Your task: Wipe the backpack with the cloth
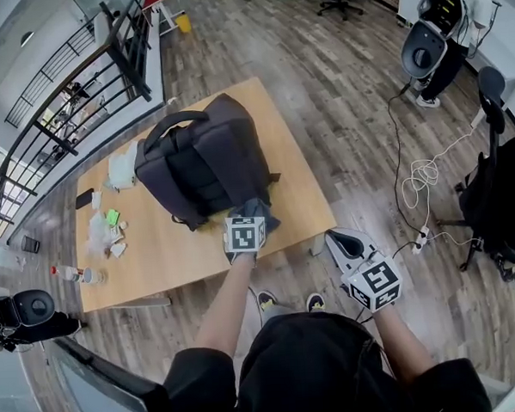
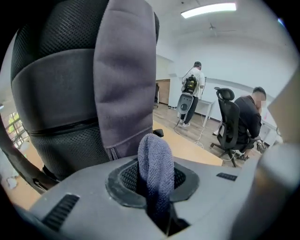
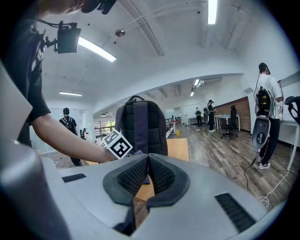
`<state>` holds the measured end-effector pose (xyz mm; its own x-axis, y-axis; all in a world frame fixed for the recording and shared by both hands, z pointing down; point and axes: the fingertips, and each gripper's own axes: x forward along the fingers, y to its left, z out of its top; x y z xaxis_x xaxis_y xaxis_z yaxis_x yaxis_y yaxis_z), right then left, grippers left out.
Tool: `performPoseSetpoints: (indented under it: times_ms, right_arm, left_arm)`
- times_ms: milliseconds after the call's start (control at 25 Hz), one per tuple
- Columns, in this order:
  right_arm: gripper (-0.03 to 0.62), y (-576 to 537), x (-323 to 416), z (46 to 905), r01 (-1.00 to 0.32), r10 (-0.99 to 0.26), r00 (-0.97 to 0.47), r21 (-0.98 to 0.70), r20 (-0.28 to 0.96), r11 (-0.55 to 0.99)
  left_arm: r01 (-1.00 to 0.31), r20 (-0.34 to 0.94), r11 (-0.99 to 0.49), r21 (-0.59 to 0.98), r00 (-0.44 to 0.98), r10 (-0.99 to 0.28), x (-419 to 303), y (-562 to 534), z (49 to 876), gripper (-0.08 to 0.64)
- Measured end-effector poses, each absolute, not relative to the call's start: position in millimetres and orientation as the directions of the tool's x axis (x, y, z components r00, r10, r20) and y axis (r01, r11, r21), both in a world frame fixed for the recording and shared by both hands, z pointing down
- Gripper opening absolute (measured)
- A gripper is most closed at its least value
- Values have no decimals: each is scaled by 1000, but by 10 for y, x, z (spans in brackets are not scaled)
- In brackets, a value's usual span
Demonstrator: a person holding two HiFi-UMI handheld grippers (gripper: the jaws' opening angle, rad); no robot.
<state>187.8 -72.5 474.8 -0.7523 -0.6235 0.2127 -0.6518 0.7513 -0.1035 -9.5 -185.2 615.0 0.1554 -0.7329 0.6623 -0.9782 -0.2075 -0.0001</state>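
Left claw (image 2: 157,174): clamped on cloth (image 2: 155,161), a grey-blue fold bulging up between the pads. Held at the near lower edge of backpack (image 1: 205,156). Right claw (image 3: 146,176): pinched shut, empty, off the near tabletop (image 1: 156,249) edge, well apart from the bag. Backpack: dark grey with black mesh panels, mid-tabletop, standing upright. Long axis vertical, handle (image 1: 172,121) on top; in head view leaning toward the far left, base nearest the cloth.
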Motion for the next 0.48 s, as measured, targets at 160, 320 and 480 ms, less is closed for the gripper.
performPoseSetpoints:
  times_ms: [160, 320, 480]
  right_arm:
    - [13, -704, 1885, 4736, -654, -627, -750, -98, 211, 750]
    - [13, -681, 1885, 4712, -649, -624, -755, -97, 203, 754]
    - [13, -655, 1873, 4696, -646, -621, -758, -98, 200, 757]
  left_arm:
    - [-980, 701, -197, 11, 148, -697, -138, -1740, 6377, 66]
    - [-982, 719, -169, 85, 178, -672, -141, -1532, 6638, 66]
    - [-967, 653, -230, 110, 245, -716, 16, -1586, 6392, 66]
